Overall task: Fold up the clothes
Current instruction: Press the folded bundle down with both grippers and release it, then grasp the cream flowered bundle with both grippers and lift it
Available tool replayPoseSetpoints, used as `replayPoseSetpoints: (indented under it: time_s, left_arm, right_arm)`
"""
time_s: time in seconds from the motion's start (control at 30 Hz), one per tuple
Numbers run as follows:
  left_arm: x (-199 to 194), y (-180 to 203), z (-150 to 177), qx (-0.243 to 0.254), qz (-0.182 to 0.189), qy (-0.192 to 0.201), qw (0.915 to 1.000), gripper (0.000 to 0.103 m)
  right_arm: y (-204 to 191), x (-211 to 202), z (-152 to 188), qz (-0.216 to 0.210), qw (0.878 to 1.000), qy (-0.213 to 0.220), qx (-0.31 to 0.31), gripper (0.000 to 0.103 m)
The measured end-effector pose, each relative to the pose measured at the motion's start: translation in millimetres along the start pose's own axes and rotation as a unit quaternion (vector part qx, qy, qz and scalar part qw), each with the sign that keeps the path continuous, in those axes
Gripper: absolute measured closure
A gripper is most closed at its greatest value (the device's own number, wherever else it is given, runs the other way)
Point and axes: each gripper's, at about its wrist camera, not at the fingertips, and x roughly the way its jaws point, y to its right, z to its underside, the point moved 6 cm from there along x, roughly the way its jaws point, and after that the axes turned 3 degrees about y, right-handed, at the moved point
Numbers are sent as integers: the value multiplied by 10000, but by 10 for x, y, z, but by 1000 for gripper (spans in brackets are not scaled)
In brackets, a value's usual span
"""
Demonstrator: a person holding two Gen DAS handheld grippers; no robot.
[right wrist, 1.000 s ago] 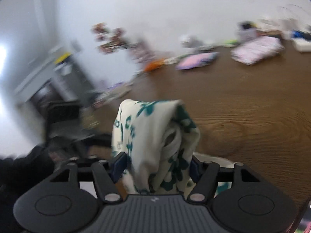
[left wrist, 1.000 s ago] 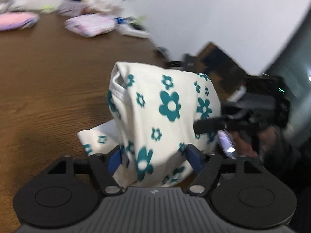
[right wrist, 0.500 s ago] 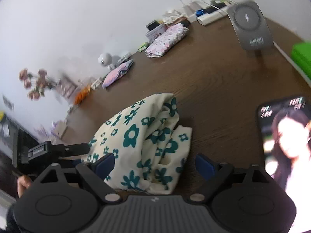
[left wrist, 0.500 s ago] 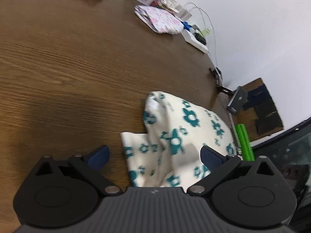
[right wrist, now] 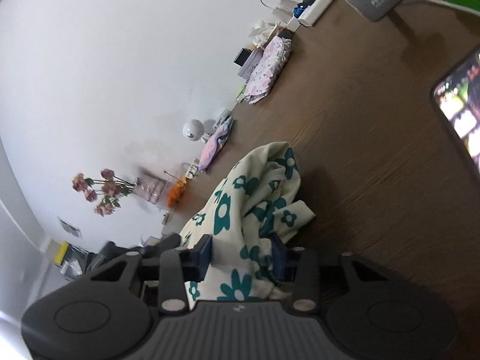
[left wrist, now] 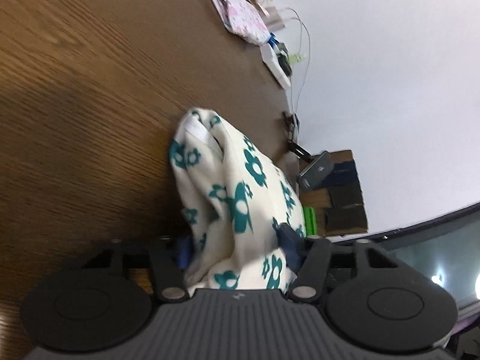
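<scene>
The cream garment with teal flowers (left wrist: 240,198) sits bunched in a soft heap on the brown wooden counter (left wrist: 90,90), at its near edge, a ribbed hem or neckband poking up at the far end of the pile. Both tools are on it now. The left gripper (left wrist: 237,247) has just been closing, and its blue fingers (left wrist: 183,250) press into a thick gather of cloth from either side — narrow, with fabric bulging between them. The right gripper (right wrist: 241,255) has just been closing too, and in its own view its fingers (right wrist: 205,250) pinch another wad of the same garment (right wrist: 249,210). So, by my reading, this is the pick-up step: two grips taken on a crumpled piece, no fold laid yet.

Next move, I'd judge, calls for lifting and drawing the two grips apart so the cloth hangs or spreads flat, and there's bare counter on the far side for that. Farther off, folded pink pieces (left wrist: 240,18) lie by the wall, and a lit phone (right wrist: 459,114) rests to the right — worth steering clear of.
</scene>
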Motion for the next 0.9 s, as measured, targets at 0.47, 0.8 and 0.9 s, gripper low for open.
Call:
replayPoseSetpoints:
  time_s: [0.47, 0.8, 0.9]
  left_arm:
    - [27, -12, 16, -388, 152, 339, 9986, 44]
    - [61, -39, 101, -1078, 894, 599, 9883, 32]
    - [106, 32, 92, -960, 795, 588, 9905, 25]
  right_arm:
    - [-315, 71, 108, 722, 9933, 487, -754, 62]
    - [-59, 58, 75, 115, 9991, 399, -76, 64]
    - [-8, 15, 91, -41, 9993, 362, 77, 68]
